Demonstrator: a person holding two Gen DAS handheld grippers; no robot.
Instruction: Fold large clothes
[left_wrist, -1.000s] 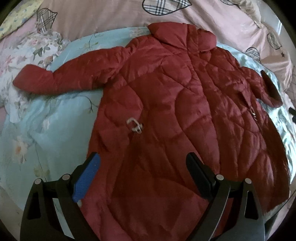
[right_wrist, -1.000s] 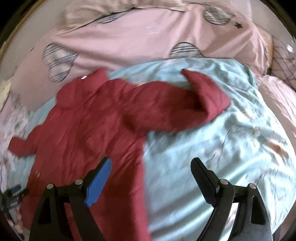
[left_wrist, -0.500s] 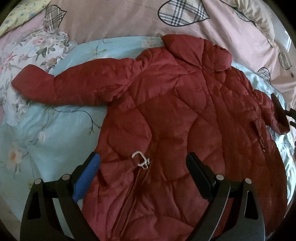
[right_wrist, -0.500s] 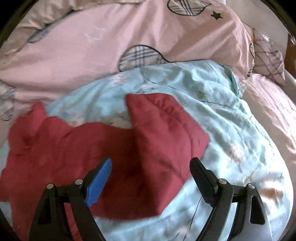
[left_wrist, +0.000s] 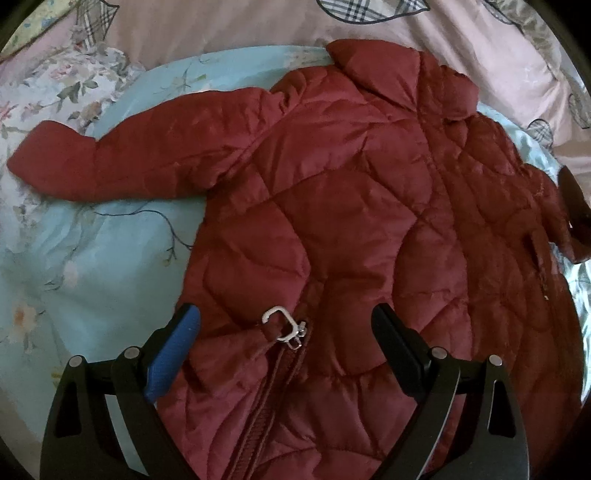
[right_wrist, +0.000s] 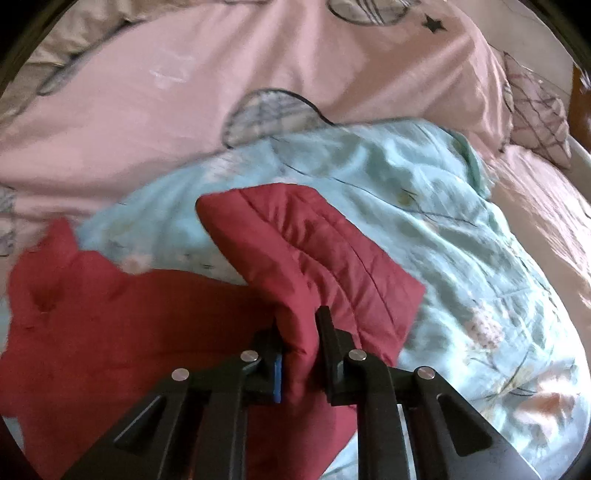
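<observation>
A dark red quilted jacket (left_wrist: 351, 206) lies spread flat on a light blue floral quilt (left_wrist: 85, 266), collar at the far side, left sleeve (left_wrist: 122, 166) stretched out to the left. A metal ring zipper pull (left_wrist: 282, 326) lies between the fingers of my left gripper (left_wrist: 286, 332), which is open and hovers over the jacket's lower front. In the right wrist view my right gripper (right_wrist: 299, 332) is shut on the folded cuff end of the right sleeve (right_wrist: 314, 251), which bunches up between the fingers.
A pink duvet with plaid heart patches (right_wrist: 184, 92) lies along the far side of the bed. A white floral cloth (left_wrist: 55, 85) lies at the far left. A patterned pillow (right_wrist: 535, 122) sits at the far right. The blue quilt (right_wrist: 461, 258) extends to the right of the sleeve.
My right gripper moved in onto the right sleeve's cuff and closed on it. My left gripper advanced up the jacket, so the zipper pull now lies between its open fingers.
</observation>
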